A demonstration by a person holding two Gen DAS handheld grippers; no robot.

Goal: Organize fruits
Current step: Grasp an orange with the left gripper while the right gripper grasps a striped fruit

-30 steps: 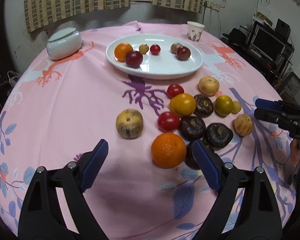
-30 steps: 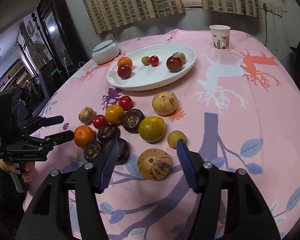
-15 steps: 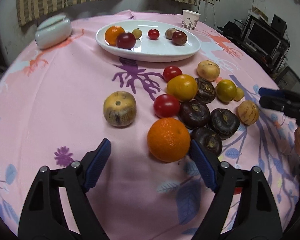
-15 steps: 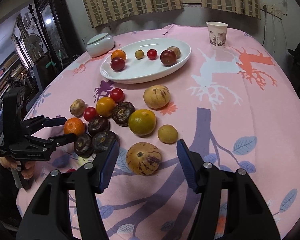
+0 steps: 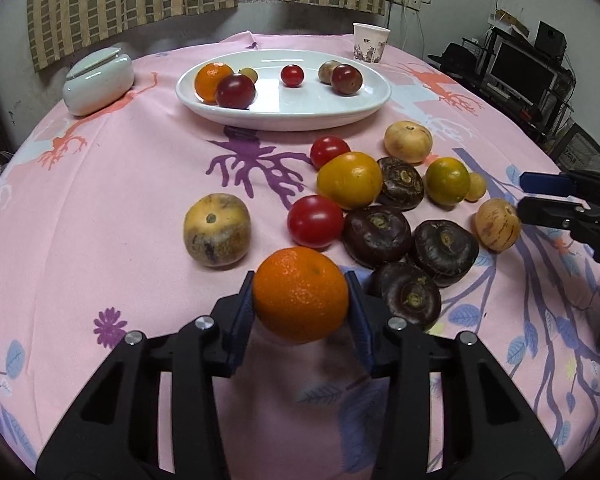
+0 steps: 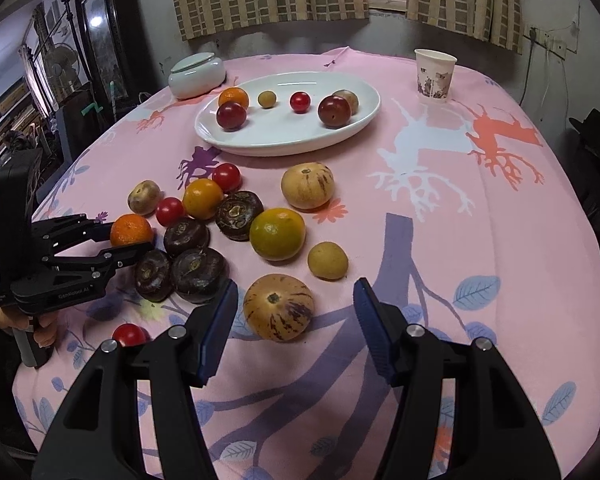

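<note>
Fruits lie loose on the pink cloth (image 5: 112, 184) ahead of both grippers, some on the plate (image 5: 284, 114) beyond. The left gripper (image 5: 300, 312) is closing, its pads against an orange (image 5: 300, 294). The right gripper (image 6: 292, 320) stands spread, a striped melon (image 6: 278, 307) just ahead.

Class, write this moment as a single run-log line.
left gripper: closing on orange | right gripper: open, over striped melon | plate: six fruits | rest loose on tablecloth
</note>
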